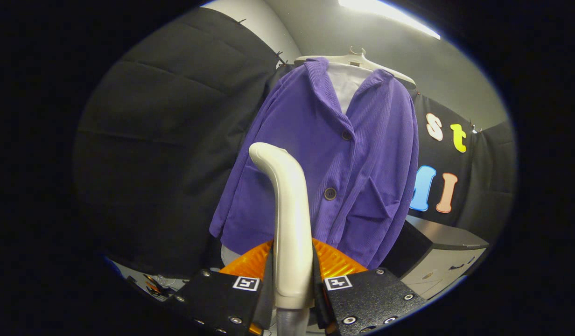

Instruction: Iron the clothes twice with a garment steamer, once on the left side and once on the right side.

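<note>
Now: gripper (292, 280) fingers clamped on cream handle of garment steamer (290, 219), one finger pressing each side. Steamer stands upright between fingers, head curving away toward purple jacket (334, 163). Jacket beyond fingers, hung on white hanger (357, 59), buttoned over white shirt (346, 86). Grey cabinet (444, 254) beyond right finger.

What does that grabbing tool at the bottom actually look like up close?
The handheld gripper has two blocky black matte plates side by side, each studded with shiny round screws along its edges. Each plate carries a small white square tag printed with a black square pattern. Behind them sits a ridged, translucent orange fan-shaped part. No cables are visible.
</note>
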The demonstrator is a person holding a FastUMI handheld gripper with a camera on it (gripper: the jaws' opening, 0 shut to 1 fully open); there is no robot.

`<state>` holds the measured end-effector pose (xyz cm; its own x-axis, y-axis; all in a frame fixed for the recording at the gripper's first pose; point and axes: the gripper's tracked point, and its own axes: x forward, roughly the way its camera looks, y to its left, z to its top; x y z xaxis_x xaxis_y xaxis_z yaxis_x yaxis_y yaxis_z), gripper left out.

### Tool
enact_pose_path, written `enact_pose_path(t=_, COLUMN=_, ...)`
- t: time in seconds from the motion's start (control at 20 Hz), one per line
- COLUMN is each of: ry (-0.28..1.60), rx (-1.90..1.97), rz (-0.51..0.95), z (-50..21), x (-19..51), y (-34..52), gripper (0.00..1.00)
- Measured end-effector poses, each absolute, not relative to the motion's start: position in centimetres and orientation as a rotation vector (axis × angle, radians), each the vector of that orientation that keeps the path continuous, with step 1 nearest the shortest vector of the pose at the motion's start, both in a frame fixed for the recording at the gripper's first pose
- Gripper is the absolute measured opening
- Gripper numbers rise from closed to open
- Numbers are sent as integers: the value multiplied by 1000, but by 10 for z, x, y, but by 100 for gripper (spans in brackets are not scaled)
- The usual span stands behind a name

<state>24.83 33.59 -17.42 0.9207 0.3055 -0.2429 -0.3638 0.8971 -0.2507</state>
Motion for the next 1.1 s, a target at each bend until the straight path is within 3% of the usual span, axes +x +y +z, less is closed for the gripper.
enact_pose_path(t=0.85, ry=488, rx=-364, rz=406, z=-330, x=163, y=311, gripper=36)
enact_pose_path(t=1.1, ry=534, rx=-290, rz=395, z=-324, x=130, y=272, gripper=36)
